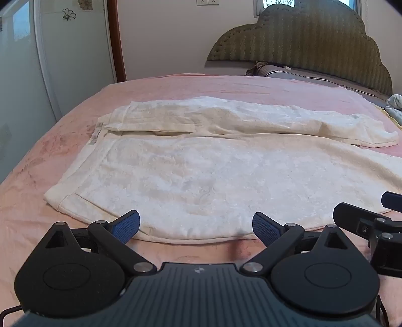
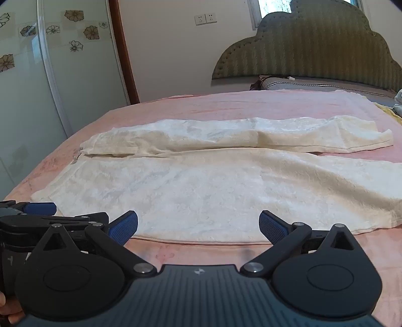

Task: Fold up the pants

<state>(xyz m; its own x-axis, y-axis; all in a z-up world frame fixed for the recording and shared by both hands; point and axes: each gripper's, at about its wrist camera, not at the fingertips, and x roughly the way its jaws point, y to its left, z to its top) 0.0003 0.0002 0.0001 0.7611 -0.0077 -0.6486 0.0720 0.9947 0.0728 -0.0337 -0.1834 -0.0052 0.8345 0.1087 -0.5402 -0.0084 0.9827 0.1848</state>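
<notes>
**A:** We've got the left gripper (image 1: 196, 225) low over the near edge of the bed (image 1: 176, 85), level, pointing across it. Its fingers (image 1: 129, 225) are spread wide with nothing between them.

**B:** The right gripper (image 2: 198, 225) sits just beside it in the same pose, blue-padded fingers (image 2: 272, 226) wide apart and holding nothing.

**A:** And the pants (image 1: 201, 176)?

**B:** We count one pair, cream-coloured, lying flat on the pink bedcover (image 2: 226, 103), waistband to the left. Two legs run off to the right; the far leg is rumpled, the near one smooth, its edge right at our fingertips.

**A:** Behind we see one green headboard (image 2: 314, 50), one pillow (image 2: 301, 86) and two wall sockets (image 2: 206, 18).
</notes>
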